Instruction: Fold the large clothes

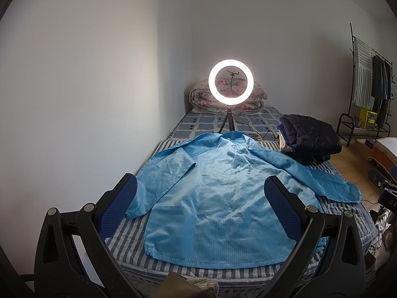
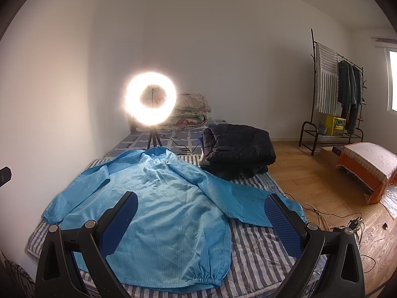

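Blue fabric fills the left wrist view: a large light-blue jacket (image 1: 218,198) lies spread flat on a bed (image 1: 352,226) covered with a striped sheet, its collar pointing away toward the far wall and its elastic hem nearest the camera. One sleeve lies bent along the wall side, the other stretches out toward the open edge of the mattress. The left gripper (image 1: 201,198) hovers above the lower half of the garment with its jaws spread wide; nothing sits between the blue pads and neither pad touches cloth. Beyond the collar, a lit ring light (image 1: 231,82) stands on a small tripod on the bed, with a folded floral quilt (image 1: 198,96) behind it against the wall. A pile of dark folded clothes (image 1: 310,134) rests near the jacket's outstretched sleeve. A clothes rack (image 1: 367,82) stands by the far wall.

From the right wrist view, the same jacket (image 2: 158,206) appears shifted to the left, flat on the striped sheet, its near sleeve reaching toward the bed's edge. The right gripper (image 2: 201,206) hangs over it with jaws fully apart and empty. The dark folded clothes (image 2: 238,146) sit just past the sleeve, the ring light (image 2: 151,100) glares behind the collar, and wooden floor (image 2: 322,193) with loose cables lies to the right.
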